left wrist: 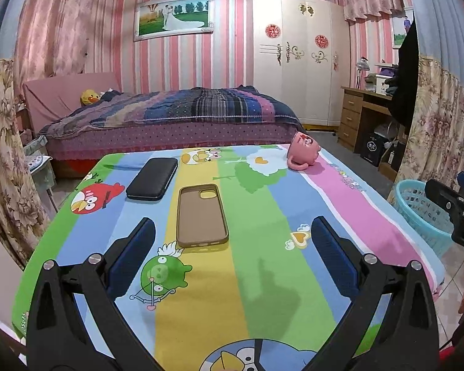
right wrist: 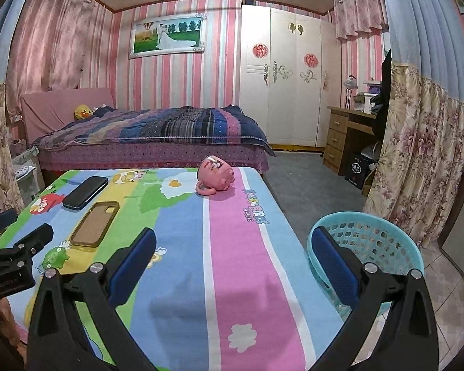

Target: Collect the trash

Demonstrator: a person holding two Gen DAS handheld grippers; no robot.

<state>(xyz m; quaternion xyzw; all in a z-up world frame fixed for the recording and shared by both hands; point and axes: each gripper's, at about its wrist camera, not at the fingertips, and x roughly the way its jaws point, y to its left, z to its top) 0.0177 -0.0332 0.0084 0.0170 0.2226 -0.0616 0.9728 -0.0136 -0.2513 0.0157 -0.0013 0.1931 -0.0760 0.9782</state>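
Observation:
A table with a colourful cartoon cloth holds a tan empty phone case, a black phone and a pink mug lying on its side. A turquoise basket stands on the floor right of the table. My left gripper is open and empty, above the near table, just short of the phone case. My right gripper is open and empty, over the table's right part, its right finger in front of the basket.
A bed stands beyond the table. A white wardrobe and a wooden desk are at the back right. Floral curtains hang at both sides. Grey floor lies between table and desk.

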